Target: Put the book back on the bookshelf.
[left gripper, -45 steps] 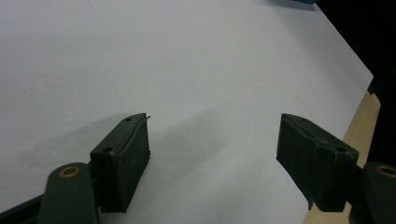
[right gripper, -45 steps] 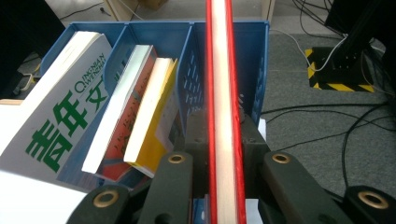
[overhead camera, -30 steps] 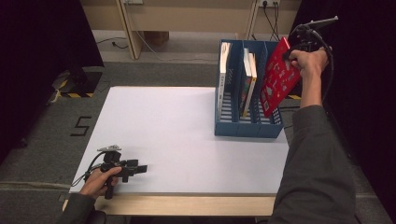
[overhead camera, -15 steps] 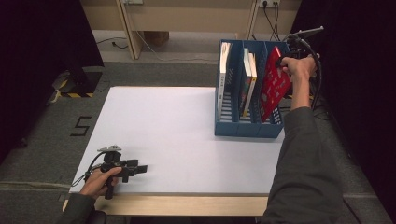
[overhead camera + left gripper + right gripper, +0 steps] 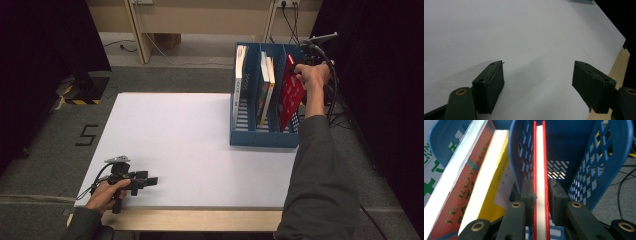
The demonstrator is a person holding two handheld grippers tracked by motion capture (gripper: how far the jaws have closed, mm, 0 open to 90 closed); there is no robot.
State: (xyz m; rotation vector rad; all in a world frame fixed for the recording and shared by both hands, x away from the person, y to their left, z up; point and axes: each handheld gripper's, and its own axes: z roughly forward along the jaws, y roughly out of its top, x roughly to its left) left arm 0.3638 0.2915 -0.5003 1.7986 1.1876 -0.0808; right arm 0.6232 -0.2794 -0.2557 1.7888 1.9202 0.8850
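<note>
A thin red book stands tilted in the right-hand slot of the blue file rack. My right gripper is shut on the book's top edge, with the hand just behind it. In the right gripper view the two pads clamp the red book from both sides, inside the blue rack, at my right gripper. My left gripper rests on the white table near its front left corner. Its jaws are open with nothing but bare table between them.
The middle slot holds two upright books, seen close as a red-covered one and a yellow one. A white book stands in the left slot. Cables lie on the floor beyond the rack. The table's wooden front edge is close to my left gripper.
My right hand has come down and left, lowering the red book from above the rack's right side into its right-hand slot. The left hand and gripper have not moved.
</note>
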